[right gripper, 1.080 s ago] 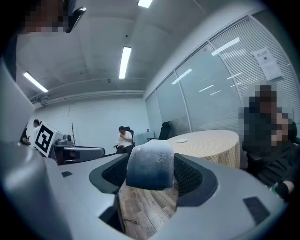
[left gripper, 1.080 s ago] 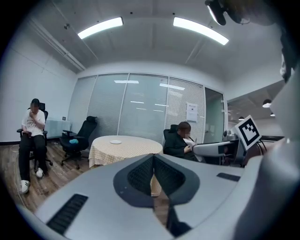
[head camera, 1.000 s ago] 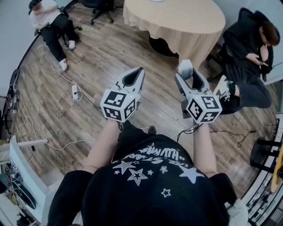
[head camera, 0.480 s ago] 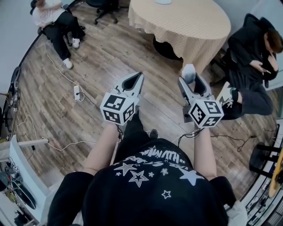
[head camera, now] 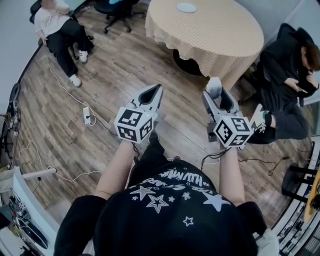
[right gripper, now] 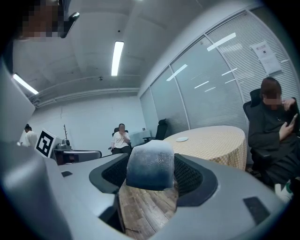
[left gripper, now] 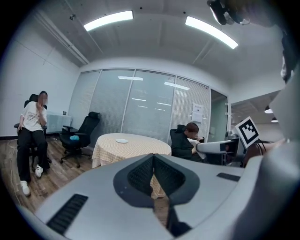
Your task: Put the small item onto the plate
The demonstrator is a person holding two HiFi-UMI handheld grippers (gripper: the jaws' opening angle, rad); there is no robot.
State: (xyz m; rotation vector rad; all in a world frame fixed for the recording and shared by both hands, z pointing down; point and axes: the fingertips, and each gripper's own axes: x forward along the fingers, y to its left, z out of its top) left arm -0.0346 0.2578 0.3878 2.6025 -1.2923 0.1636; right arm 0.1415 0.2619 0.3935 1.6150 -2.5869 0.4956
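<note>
My right gripper (head camera: 214, 91) is shut on a small grey-white block (head camera: 213, 85), which fills the jaws' gap as the block (right gripper: 151, 165) in the right gripper view. My left gripper (head camera: 157, 90) is shut with nothing in it, its jaws meeting in the left gripper view (left gripper: 153, 180). Both are held above the wooden floor, side by side. A small white plate (head camera: 186, 7) lies on the round table (head camera: 220, 45) with a yellow checked cloth, well ahead of both grippers. The plate (left gripper: 122, 140) also shows far off in the left gripper view and, as the plate (right gripper: 182, 139), in the right one.
A person in black (head camera: 287, 75) sits to the table's right. Another person in a white top (head camera: 57, 25) sits at the far left. A black office chair (head camera: 112, 7) stands behind the table. Cables and a power strip (head camera: 88, 117) lie on the floor at left.
The view has moved forward toward the table: the table and plate now show more fully. Both grippers keep the same pose, the right still holding the block.
</note>
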